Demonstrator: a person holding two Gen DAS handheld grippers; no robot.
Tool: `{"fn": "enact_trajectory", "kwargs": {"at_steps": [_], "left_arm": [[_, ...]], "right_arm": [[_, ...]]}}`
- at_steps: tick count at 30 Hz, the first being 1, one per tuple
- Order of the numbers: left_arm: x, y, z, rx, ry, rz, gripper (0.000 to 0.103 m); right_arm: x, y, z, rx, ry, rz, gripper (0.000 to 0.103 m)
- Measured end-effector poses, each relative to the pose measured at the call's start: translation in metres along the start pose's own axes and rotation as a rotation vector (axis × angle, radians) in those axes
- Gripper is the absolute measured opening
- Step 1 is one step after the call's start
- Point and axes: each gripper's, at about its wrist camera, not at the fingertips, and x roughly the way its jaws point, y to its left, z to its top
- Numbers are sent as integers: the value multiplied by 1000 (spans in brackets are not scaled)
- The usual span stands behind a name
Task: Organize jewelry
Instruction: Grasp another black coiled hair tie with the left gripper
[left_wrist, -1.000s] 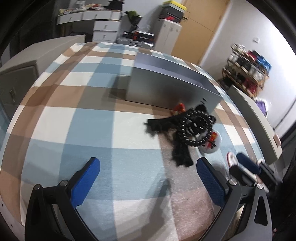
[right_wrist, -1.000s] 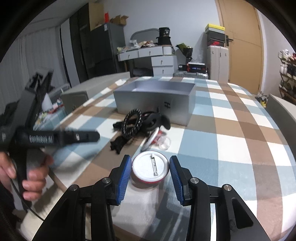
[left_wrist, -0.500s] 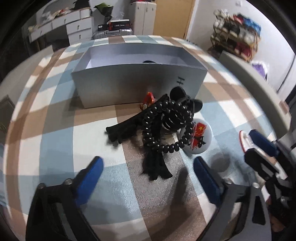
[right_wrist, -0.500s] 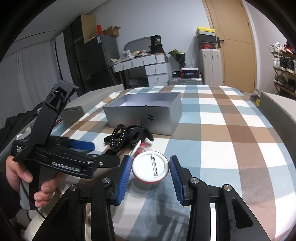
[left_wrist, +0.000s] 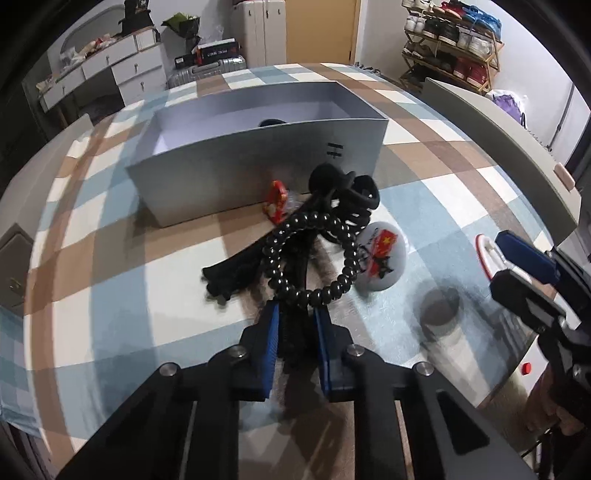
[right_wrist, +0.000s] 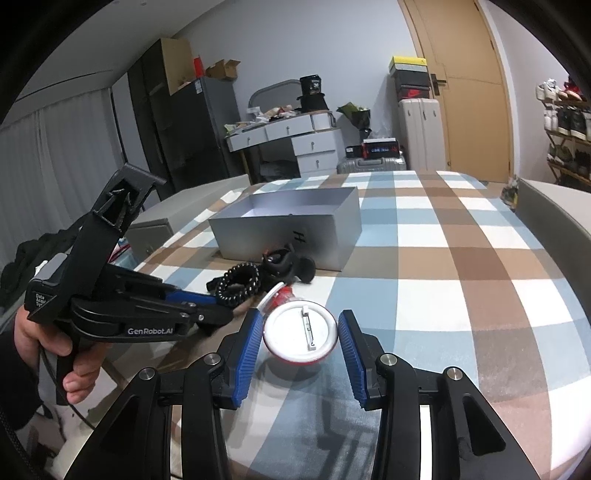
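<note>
While most of the jewelry lies outside the grey box (left_wrist: 258, 173), we judge the task to be at an early stage. Our left gripper (left_wrist: 295, 332) has its jaws pinched on the black tassel (left_wrist: 295, 321) at the near end of the bead bracelet (left_wrist: 314, 258). Our right gripper (right_wrist: 295, 343) holds the round pin badge (right_wrist: 301, 334) between its pads above the checked cloth (right_wrist: 480, 277). Only the left view shows a dark item (left_wrist: 271, 122) already inside the box, plus the flag badge (left_wrist: 380, 262); only the right view shows the held badge's pin back.
</note>
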Motion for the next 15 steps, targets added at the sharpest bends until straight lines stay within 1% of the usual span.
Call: {"fn": "enact_trajectory", "kwargs": {"at_steps": [3, 6, 12, 15], "left_arm": [[-10, -2, -3, 34, -34, 38, 13], [-17, 0, -3, 37, -39, 53, 13], [-29, 11, -3, -5, -39, -15, 12], [-33, 14, -6, 3, -48, 2, 12]], "right_arm": [[-1, 3, 0, 9, 2, 6, 41], [-2, 6, 0, 14, 0, 16, 41], [-5, 13, 2, 20, -5, 35, 41], [-4, 14, 4, 29, -4, 39, 41]]}}
